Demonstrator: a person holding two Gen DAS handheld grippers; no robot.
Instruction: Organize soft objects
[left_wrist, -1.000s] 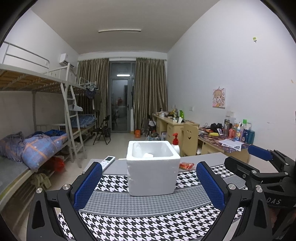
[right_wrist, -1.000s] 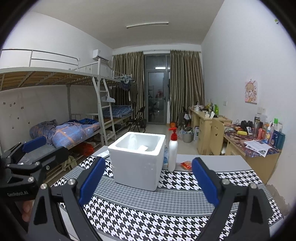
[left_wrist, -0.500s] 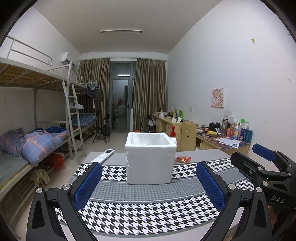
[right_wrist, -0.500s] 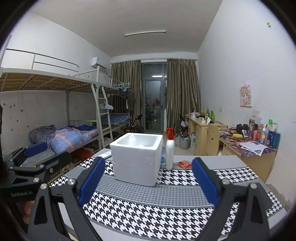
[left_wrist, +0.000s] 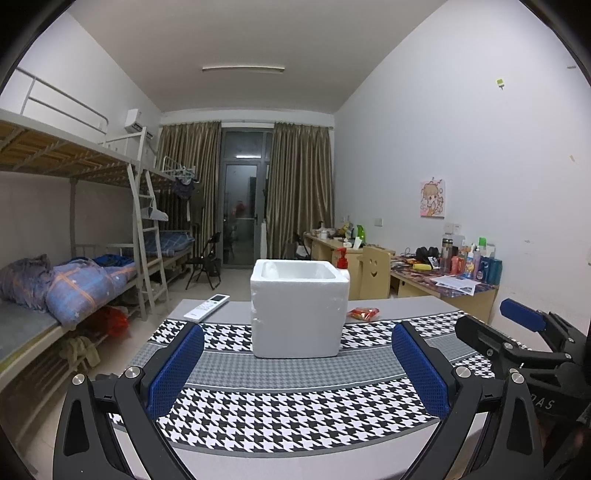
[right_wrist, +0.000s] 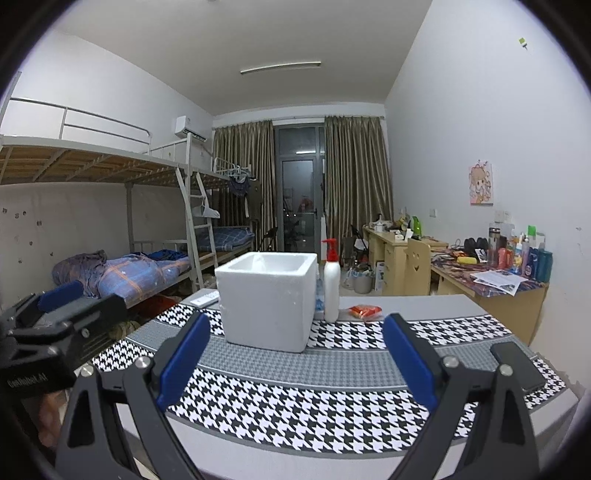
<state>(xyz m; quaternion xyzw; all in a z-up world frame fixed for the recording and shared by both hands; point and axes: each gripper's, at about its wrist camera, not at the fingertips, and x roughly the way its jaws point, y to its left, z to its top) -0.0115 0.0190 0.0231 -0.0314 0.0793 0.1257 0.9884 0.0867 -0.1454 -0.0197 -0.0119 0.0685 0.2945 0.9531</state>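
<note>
A white foam box stands open-topped on the houndstooth cloth of the table; it also shows in the right wrist view. Its inside is hidden from both views. My left gripper is open and empty, held near the table's front edge, facing the box. My right gripper is open and empty, beside it on the right. Each gripper shows at the edge of the other's view. A small red packet lies behind the box to the right, also in the right wrist view.
A white pump bottle with a red top stands right of the box. A white remote lies at the back left. A black phone lies at the table's right edge. Bunk beds line the left; desks the right.
Both grippers have pulled back and dropped lower, so the box looks farther away and its inside is no longer visible. Both stay open.
</note>
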